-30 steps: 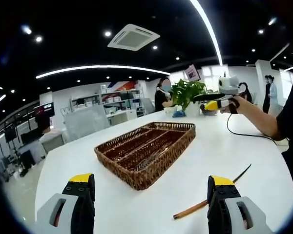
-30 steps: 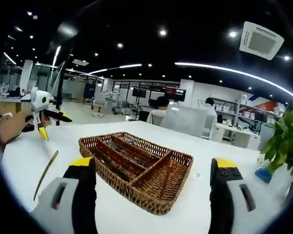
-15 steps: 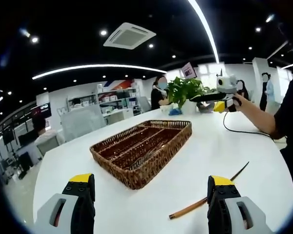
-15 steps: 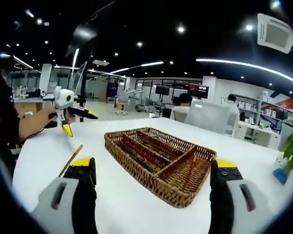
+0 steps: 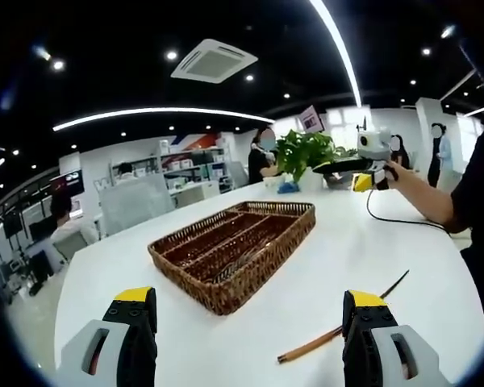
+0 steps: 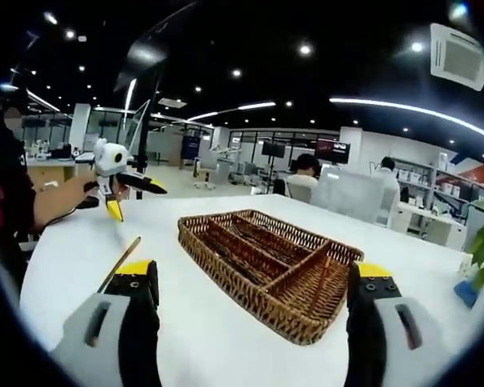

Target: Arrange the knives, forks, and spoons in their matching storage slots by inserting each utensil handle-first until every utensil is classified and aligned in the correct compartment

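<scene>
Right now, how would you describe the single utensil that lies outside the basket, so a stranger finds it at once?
Start at the white table and find the brown wicker basket with its long compartments. Beside it, apart from its wall, lies one slim utensil with a wooden handle and a dark tip, directly on the bare tabletop.

Both views face the wicker tray point(image 5: 226, 258) point(image 6: 266, 270) (from opposite sides), nearby.

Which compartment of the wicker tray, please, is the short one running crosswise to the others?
The compartment at the end of the wicker tray nearest the right gripper. It spans the tray's width, while the others are long slots running side by side away from it.
</scene>
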`<state>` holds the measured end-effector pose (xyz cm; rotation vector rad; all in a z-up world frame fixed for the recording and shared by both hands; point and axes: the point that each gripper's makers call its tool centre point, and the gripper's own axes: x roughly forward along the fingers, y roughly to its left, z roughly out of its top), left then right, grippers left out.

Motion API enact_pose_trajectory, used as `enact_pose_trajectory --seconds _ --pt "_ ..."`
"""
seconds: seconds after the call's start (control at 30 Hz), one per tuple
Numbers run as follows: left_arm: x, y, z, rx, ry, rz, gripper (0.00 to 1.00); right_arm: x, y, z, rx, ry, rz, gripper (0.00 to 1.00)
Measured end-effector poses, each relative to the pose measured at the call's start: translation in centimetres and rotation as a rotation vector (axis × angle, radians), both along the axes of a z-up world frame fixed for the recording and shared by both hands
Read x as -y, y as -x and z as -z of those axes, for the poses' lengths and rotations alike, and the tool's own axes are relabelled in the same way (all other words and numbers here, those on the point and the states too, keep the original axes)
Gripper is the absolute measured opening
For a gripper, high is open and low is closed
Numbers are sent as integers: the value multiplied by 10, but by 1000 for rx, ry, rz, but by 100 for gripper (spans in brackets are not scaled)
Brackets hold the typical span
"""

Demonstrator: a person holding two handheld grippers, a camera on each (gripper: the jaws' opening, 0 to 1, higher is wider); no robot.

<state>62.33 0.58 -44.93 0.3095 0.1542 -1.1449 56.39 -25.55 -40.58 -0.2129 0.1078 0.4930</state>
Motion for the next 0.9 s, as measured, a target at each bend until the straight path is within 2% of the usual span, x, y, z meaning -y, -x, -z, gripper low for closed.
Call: enact_pose_trajectory --seconds 0.33,0.47,0.6,0.77,0.9 --pt "-1 1 -1 1 -3 0 100 -3 -1 -1 10 -12 2 99" --pt "0 1 0 -1 -6 2 100 -21 -3 2 8 -31 -33 99" --pt "0 1 1 -1 -7 3 100 -37 -6 17 -27 10 -68 99" --pt "-1 2 -1 1 -4 3 100 -47 -7 23 -41 11 -85 99" --pt "-1 2 0 0 -10 4 100 -55 -7 23 -47 -22 -95 99"
